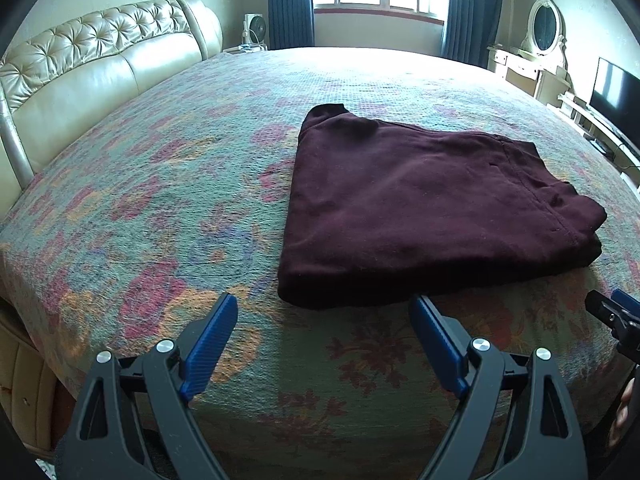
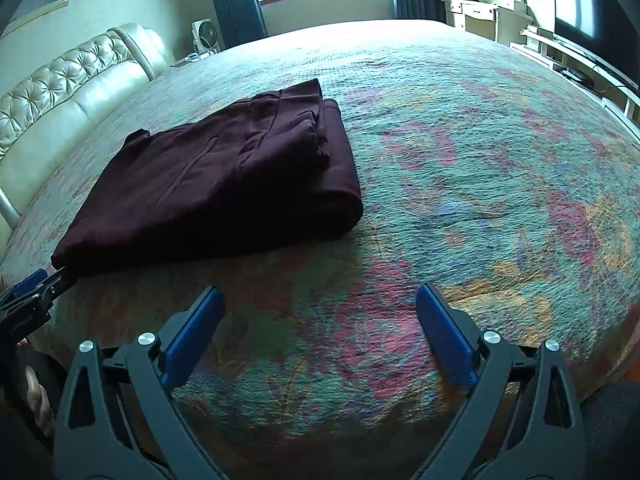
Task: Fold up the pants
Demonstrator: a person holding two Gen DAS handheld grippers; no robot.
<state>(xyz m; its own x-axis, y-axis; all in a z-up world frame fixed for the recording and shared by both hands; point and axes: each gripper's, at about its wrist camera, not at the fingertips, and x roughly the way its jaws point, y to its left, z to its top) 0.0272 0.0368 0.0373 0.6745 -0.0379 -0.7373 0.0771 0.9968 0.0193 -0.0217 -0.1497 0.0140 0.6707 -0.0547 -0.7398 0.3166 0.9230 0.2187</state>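
Left tongs [image 1: 324, 312] spread, empty, just short of pants' near edge. Right tongs [image 2: 320, 304] spread, empty, over bare bedspread [image 2: 480, 160]. Pants [image 1: 420, 208] lie folded in compact stack on bed. Judgement: fold looks done; if tidying, square layered right edge, press flat, avoid dragging stack.

My pants [image 1: 424, 208] are a plain dark maroon. They lie on a bedspread [image 1: 160, 184] of teal green patterned with pink, orange and dark red flowers. My left gripper [image 1: 324, 312] and right gripper [image 2: 320, 304] are black with ribbed blue pads [image 1: 212, 344]. The tufted headboard [image 1: 92, 68] is cream, the curtains [image 1: 290, 0] dark blue.
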